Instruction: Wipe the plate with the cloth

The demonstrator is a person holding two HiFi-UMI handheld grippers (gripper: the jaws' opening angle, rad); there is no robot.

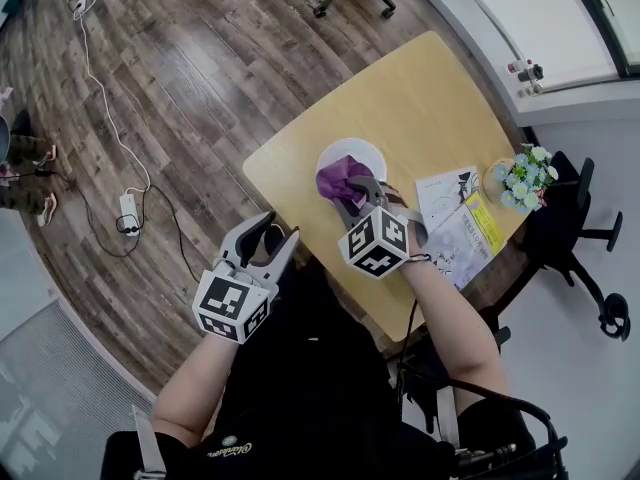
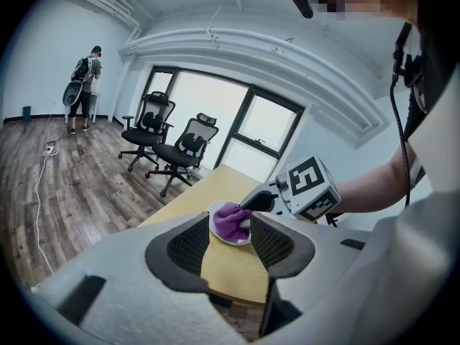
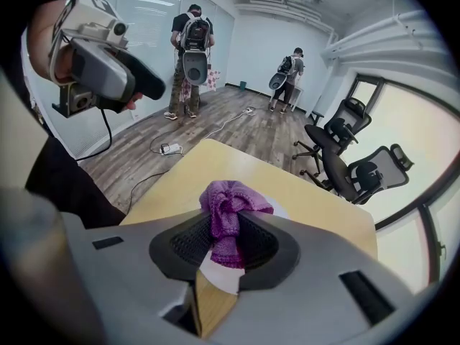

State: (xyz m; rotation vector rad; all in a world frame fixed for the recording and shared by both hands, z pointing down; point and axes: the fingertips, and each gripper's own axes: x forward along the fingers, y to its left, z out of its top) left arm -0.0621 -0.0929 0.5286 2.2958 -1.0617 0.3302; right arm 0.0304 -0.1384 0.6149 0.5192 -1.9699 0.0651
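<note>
A white plate [image 1: 367,154] lies on the yellow wooden table [image 1: 420,98]. A bunched purple cloth [image 1: 340,179] rests on the plate's near side. My right gripper [image 1: 357,199] is shut on the cloth, which bulges out past the jaws [image 3: 228,210] over the plate [image 3: 215,273]. My left gripper [image 1: 272,244] hangs open off the table's near-left edge, above the floor, holding nothing. In the left gripper view the plate [image 2: 224,233] and cloth [image 2: 231,220] show between its open jaws, well beyond them, with the right gripper [image 2: 253,203] on the cloth.
Printed papers [image 1: 458,220] lie on the table to the right of the plate, and a small pot of flowers [image 1: 522,179] stands at the right edge. Office chairs [image 2: 164,143] stand by the windows. A cable and power strip [image 1: 128,211] lie on the wood floor. Other people [image 3: 192,45] stand farther off.
</note>
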